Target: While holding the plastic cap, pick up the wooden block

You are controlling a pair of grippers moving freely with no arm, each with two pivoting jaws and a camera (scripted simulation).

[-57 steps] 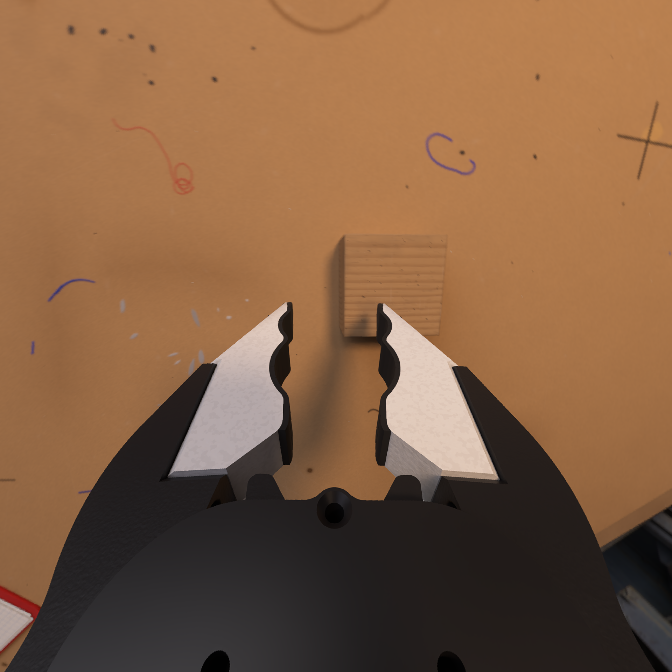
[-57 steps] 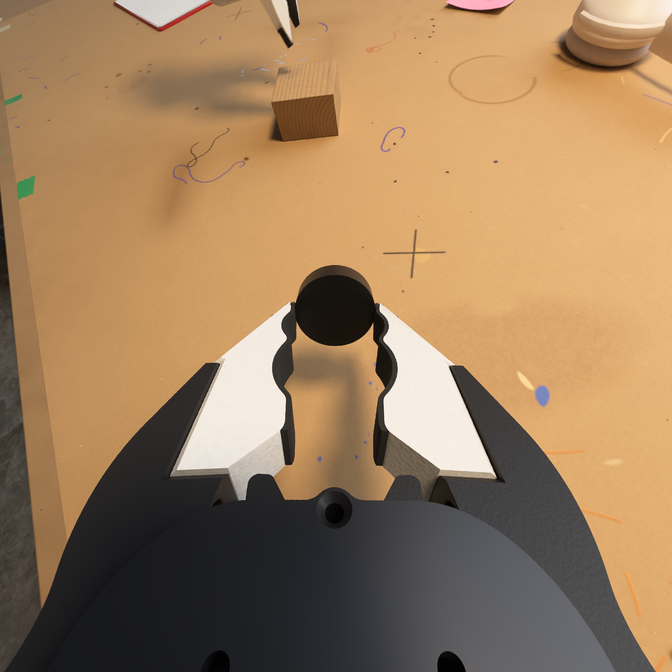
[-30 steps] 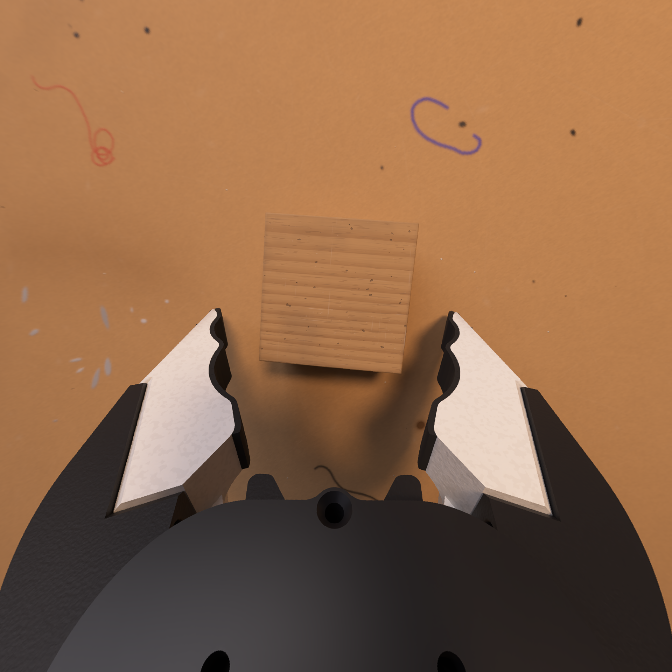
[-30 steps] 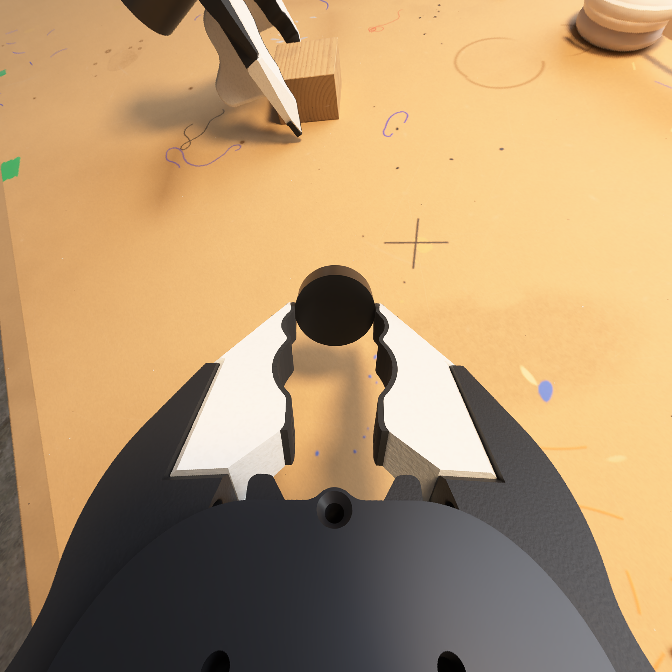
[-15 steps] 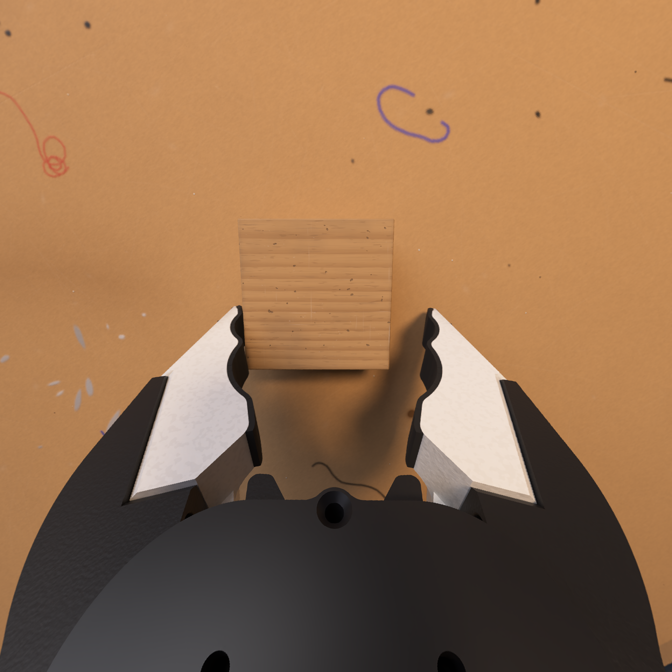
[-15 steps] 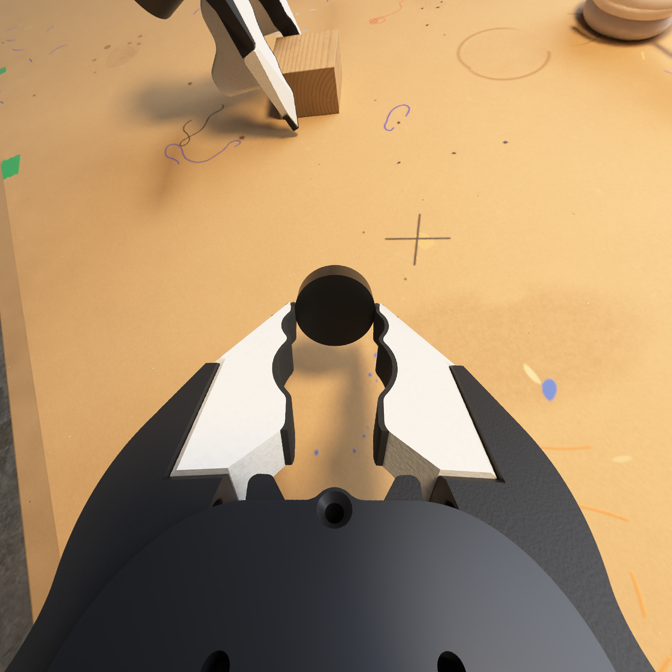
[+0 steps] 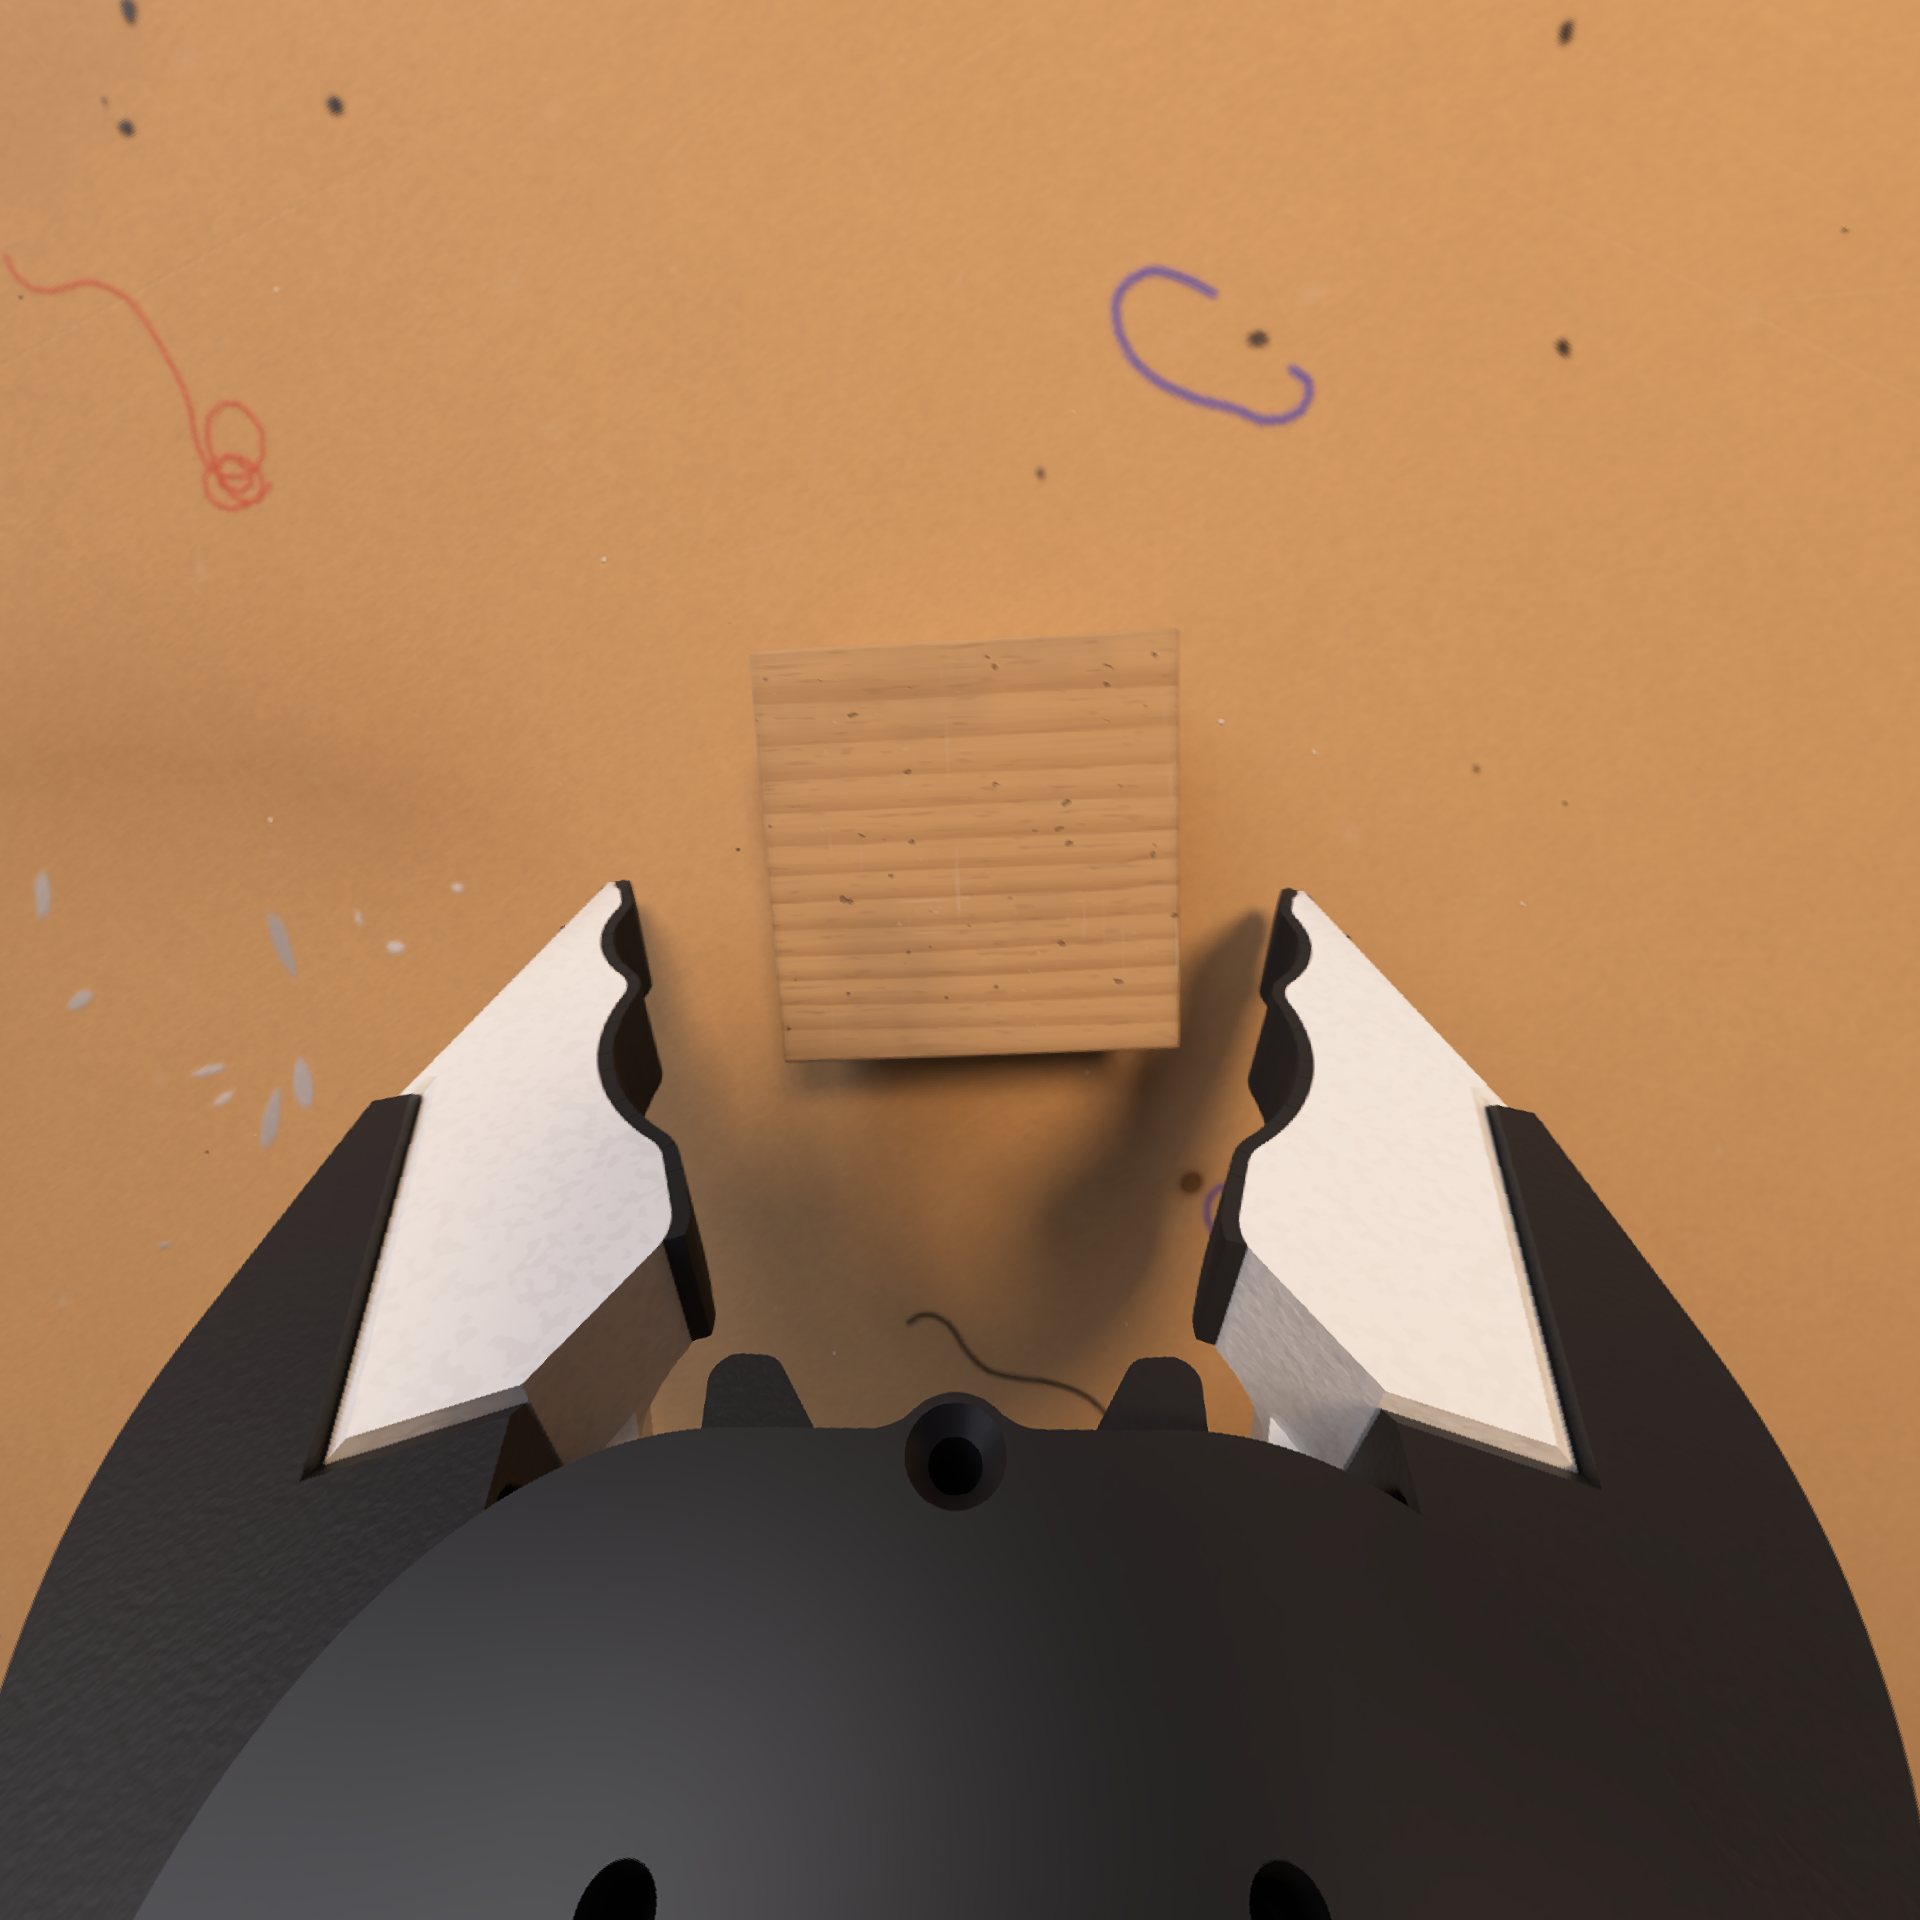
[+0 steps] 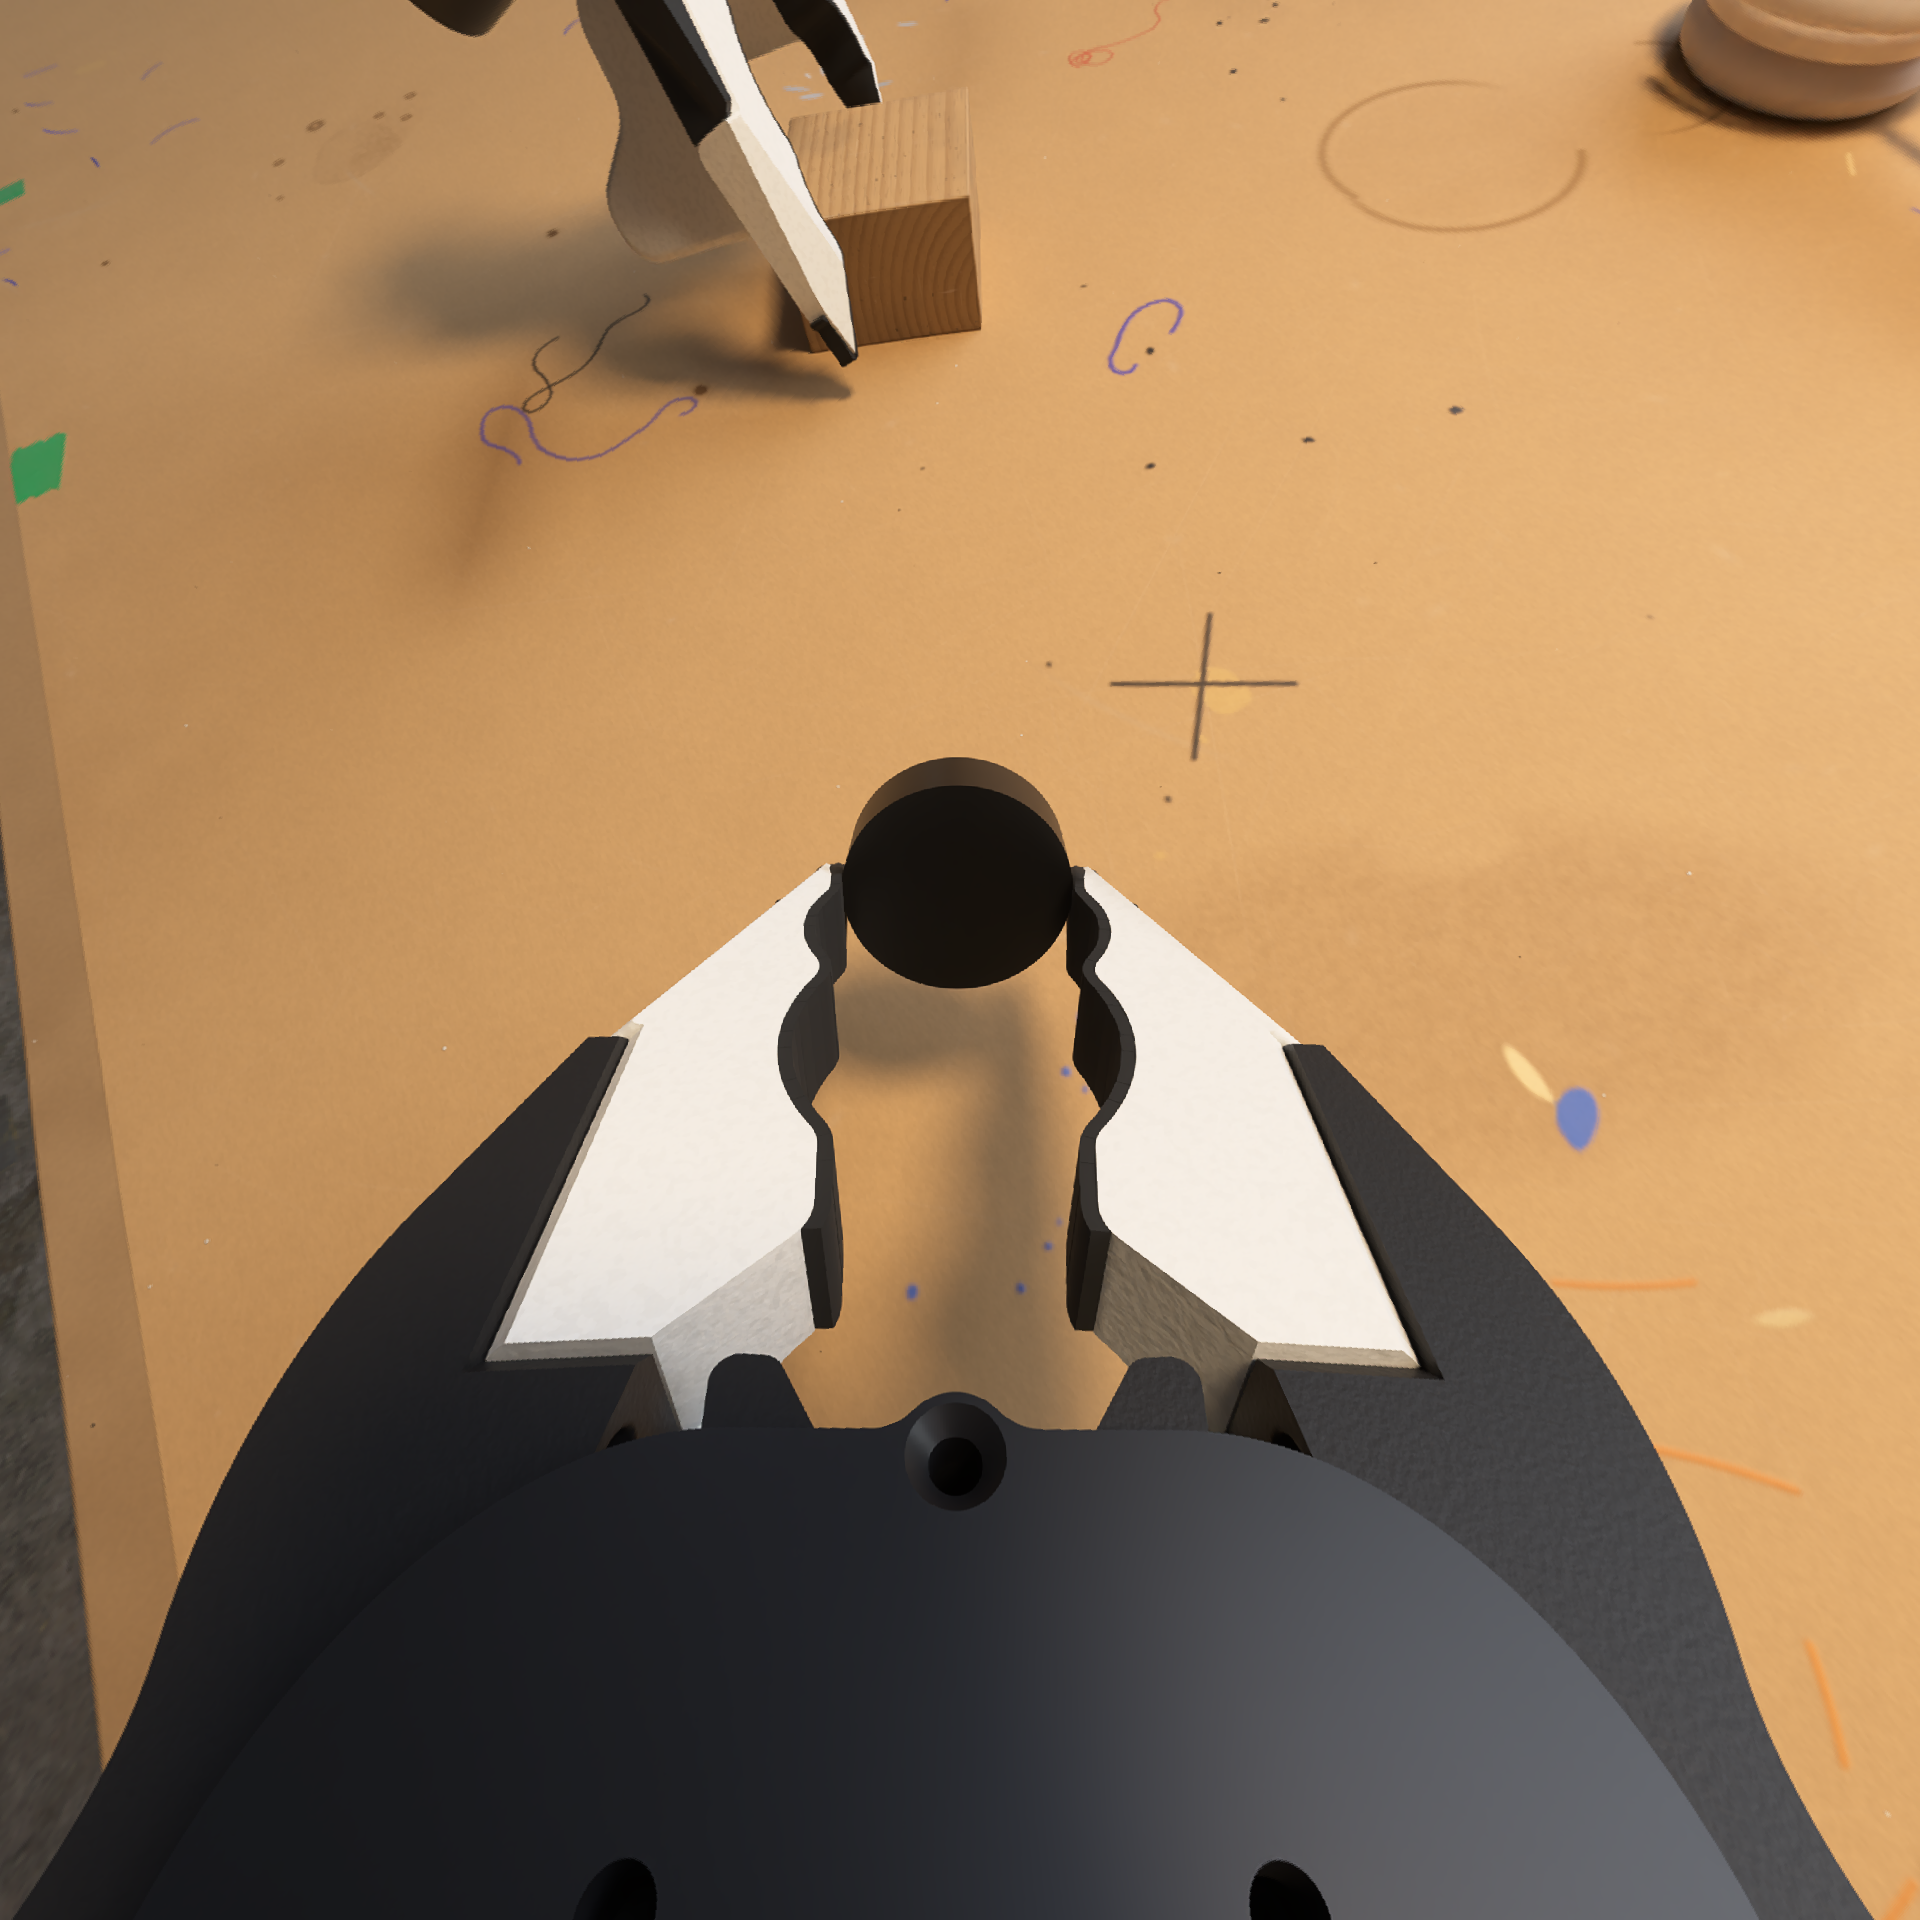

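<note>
The wooden block (image 7: 966,842) rests on the brown table. My left gripper (image 7: 956,899) is open and low over it, and the block's near half lies between the fingertips with a gap on each side. In the right wrist view the block (image 8: 904,229) sits far ahead with the left gripper's fingers (image 8: 779,208) straddling it. My right gripper (image 8: 956,873) is shut on the black round plastic cap (image 8: 956,914) and holds it above the table.
A beige round object (image 8: 1808,52) stands at the far right. The table's left edge (image 8: 62,935) drops off beside my right gripper. A green tape patch (image 8: 40,468), pen scribbles, a drawn cross and a drawn circle mark the tabletop.
The left gripper came down around the block, narrowed until its left finger met the block, then widened again. The block now sits more centred. The right gripper keeps the cap and drifted slightly forward.
</note>
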